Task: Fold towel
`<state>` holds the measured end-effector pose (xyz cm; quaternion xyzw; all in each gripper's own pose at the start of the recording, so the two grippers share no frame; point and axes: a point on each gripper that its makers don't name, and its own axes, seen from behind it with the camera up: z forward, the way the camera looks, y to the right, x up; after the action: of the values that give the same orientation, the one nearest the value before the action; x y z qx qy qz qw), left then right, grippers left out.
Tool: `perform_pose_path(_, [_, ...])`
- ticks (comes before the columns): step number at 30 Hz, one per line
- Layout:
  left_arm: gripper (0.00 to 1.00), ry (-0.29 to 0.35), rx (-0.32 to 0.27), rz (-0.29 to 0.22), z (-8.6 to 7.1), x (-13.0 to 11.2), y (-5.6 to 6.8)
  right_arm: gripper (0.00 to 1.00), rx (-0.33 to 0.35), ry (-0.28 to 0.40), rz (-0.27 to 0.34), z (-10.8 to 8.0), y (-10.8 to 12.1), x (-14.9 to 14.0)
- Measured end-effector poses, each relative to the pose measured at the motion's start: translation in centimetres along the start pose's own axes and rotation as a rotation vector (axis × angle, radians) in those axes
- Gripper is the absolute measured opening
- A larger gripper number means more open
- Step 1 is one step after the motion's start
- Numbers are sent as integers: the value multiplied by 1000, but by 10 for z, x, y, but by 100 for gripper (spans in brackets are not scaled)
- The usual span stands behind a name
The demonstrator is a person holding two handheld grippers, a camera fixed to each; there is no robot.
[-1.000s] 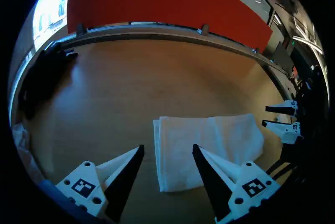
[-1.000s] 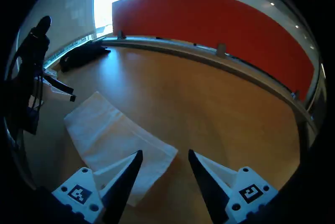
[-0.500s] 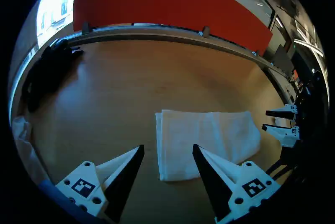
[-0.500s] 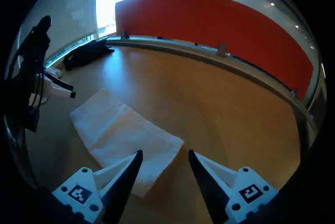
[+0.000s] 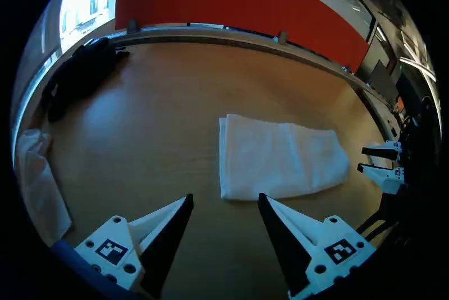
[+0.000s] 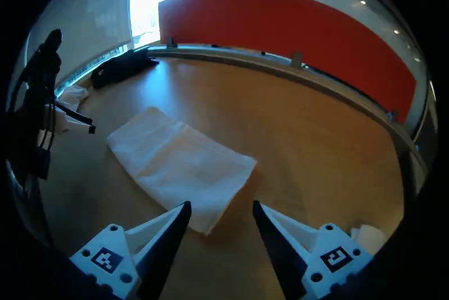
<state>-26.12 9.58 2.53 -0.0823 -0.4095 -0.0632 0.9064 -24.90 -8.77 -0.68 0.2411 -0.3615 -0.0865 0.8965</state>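
Your left tool [image 5: 224, 196] and right tool [image 6: 221, 203] both hang open and empty above the desk's [image 5: 157, 109] near edge. The folded towel [image 5: 278, 157] lies flat mid-desk, just ahead of them. Bare wood runs to the far edge, where a black bag [image 5: 78, 75] occupies the left corner.

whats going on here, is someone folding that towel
A person works with a pair of tongs in each hand. The white towel lies folded in a flat rectangle on the wooden table. The left tongs and right tongs are both open near the towel's edge, gripping nothing.
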Motion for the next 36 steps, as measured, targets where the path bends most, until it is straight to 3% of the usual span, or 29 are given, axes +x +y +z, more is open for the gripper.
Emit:
perform_pose_path(12, [85, -6, 13, -25, -12, -19, -4, 84, 8, -6, -9, -5, -4, -9])
perform_pose_path(36, [85, -35, 28, -61, -36, -57, -6, 82, 59, -87, -59, 14, -13, -49])
